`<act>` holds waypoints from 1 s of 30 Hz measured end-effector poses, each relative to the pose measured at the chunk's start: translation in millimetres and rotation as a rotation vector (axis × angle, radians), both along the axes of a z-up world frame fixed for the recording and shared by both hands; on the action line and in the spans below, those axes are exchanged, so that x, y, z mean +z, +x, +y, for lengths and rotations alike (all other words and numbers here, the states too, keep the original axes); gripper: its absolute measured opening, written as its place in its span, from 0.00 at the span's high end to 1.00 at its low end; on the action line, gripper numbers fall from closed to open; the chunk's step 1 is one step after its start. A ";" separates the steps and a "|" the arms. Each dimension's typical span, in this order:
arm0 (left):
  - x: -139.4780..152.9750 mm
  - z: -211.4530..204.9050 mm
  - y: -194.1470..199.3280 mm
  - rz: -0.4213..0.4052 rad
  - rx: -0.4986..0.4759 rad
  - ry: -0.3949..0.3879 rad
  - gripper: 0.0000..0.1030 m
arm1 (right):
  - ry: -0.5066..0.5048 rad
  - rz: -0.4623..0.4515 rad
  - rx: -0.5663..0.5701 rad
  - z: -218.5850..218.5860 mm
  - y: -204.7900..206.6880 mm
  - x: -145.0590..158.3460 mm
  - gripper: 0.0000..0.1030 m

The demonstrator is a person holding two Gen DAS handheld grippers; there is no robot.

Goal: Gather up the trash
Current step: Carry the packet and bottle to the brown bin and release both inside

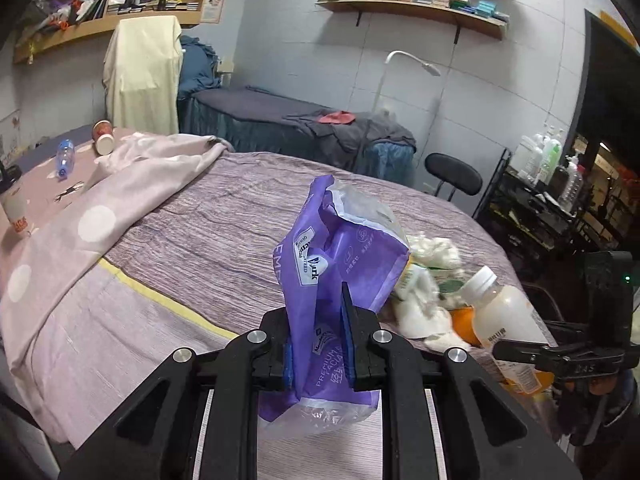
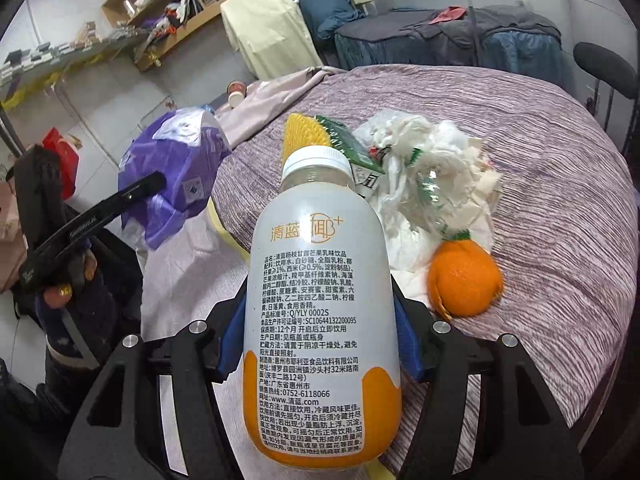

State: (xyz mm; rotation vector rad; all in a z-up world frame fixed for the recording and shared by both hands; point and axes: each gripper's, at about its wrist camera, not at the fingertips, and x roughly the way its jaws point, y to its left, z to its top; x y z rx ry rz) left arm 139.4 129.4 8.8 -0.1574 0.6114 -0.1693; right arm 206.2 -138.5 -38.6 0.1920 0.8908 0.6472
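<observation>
My left gripper (image 1: pixel 318 332) is shut on a crumpled purple tissue bag (image 1: pixel 340 264), which stands up between its pads above the bed's near edge. In the right wrist view the same bag (image 2: pixel 180 168) hangs at the left. My right gripper (image 2: pixel 320 312) is shut on a white and orange drink bottle (image 2: pixel 320 280) with a white cap, lifted off the bed. That bottle (image 1: pixel 504 312) also shows in the left wrist view, to the right of the bag. On the bed lie crumpled white tissues (image 2: pixel 432 168), an orange (image 2: pixel 464 276), a green carton (image 2: pixel 344 140) and a yellow foam net (image 2: pixel 304 132).
The round bed (image 1: pixel 208 216) has a purple striped cover and a pink dotted duvet (image 1: pixel 120 192). At its far left lie a paper cup (image 1: pixel 103 138), a clear water bottle (image 1: pixel 65 158) and a white cup (image 1: pixel 16 208). A black stool (image 1: pixel 454 172) and a cart with bottles (image 1: pixel 552 184) stand beyond on the right.
</observation>
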 end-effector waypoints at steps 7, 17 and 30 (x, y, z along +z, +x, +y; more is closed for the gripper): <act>2.4 -51.7 -11.0 -0.022 -0.119 -0.006 0.83 | 0.052 -0.028 -0.121 -51.9 -24.3 6.8 0.40; -0.4 -134.0 -14.7 -0.020 -0.303 -0.029 0.83 | 0.086 -0.041 -0.367 -149.6 -58.3 4.4 0.40; -9.6 -220.0 -8.4 0.013 -0.481 -0.052 0.83 | -0.008 0.060 -0.677 -266.1 -73.4 -39.2 0.40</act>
